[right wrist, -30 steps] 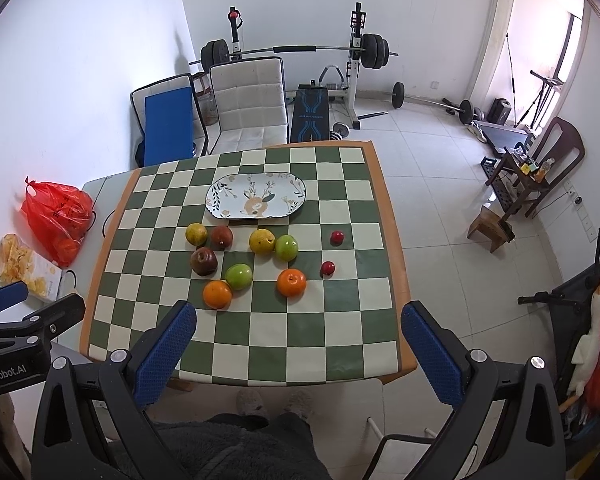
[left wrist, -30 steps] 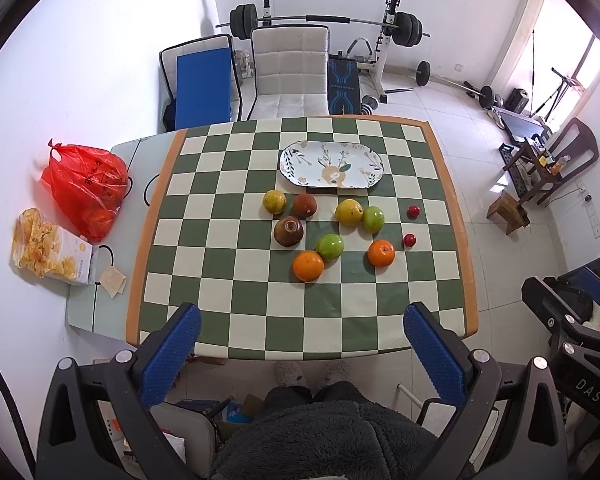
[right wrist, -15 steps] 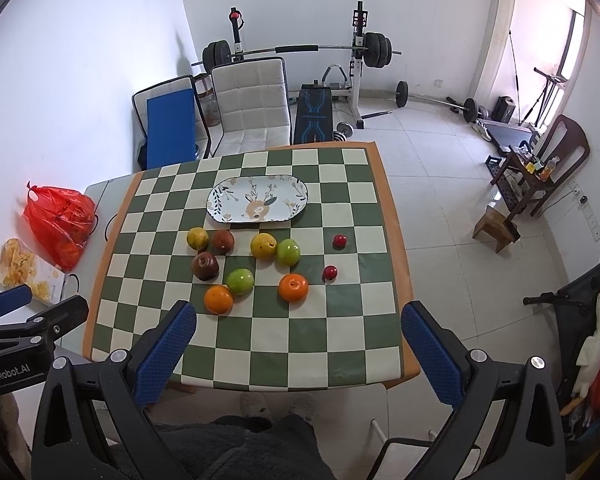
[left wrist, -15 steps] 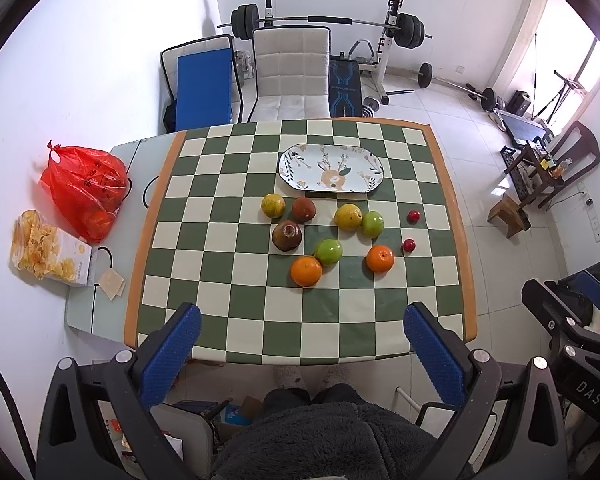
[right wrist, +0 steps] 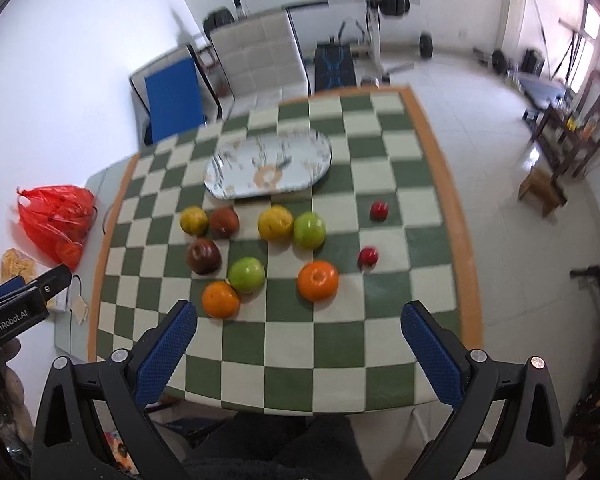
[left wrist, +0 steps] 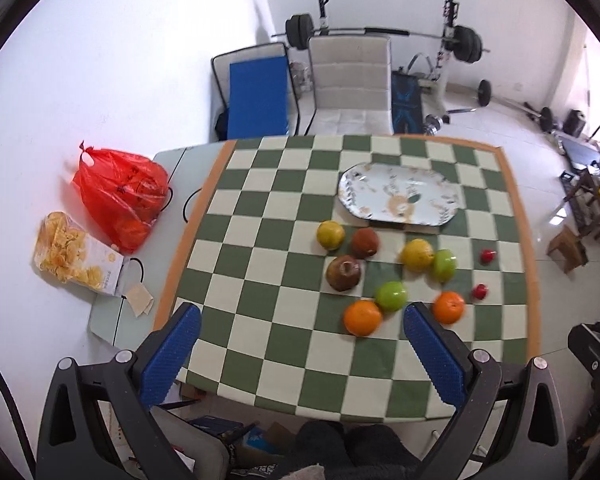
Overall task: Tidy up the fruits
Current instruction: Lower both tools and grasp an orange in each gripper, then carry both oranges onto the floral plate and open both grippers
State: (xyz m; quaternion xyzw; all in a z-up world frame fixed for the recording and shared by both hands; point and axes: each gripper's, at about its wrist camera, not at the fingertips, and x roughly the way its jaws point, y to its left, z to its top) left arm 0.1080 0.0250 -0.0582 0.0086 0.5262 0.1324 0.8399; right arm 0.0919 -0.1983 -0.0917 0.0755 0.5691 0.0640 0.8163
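Several fruits lie loose on a green-and-white checkered table (left wrist: pixel 260 320) in front of an oval patterned plate (left wrist: pixel 400 194) (right wrist: pixel 268 164), which holds nothing. Among them are two oranges (right wrist: pixel 318 280) (right wrist: pixel 220 299), two green apples (right wrist: pixel 247 274) (right wrist: pixel 309 230), two yellow fruits (right wrist: pixel 275 222) (right wrist: pixel 193 220), two brown-red fruits (right wrist: pixel 203 255) (right wrist: pixel 224 221) and two small red fruits (right wrist: pixel 379 210) (right wrist: pixel 368 256). My left gripper (left wrist: pixel 300 332) hangs open above the table's near edge, left of the pile. My right gripper (right wrist: pixel 298 328) is open too, just short of the oranges.
A red plastic bag (left wrist: pixel 120 196) and a snack packet (left wrist: pixel 76 256) sit on a grey side surface left of the table. Two chairs (left wrist: pixel 352 76) stand behind it, with a barbell rack (left wrist: pixel 452 40) further back. A person's legs show below the near edge.
Both grippers have come forward and lower toward the table, so the fruits look larger and nearer. The right view has tilted. Both stay open, and no fruit has moved.
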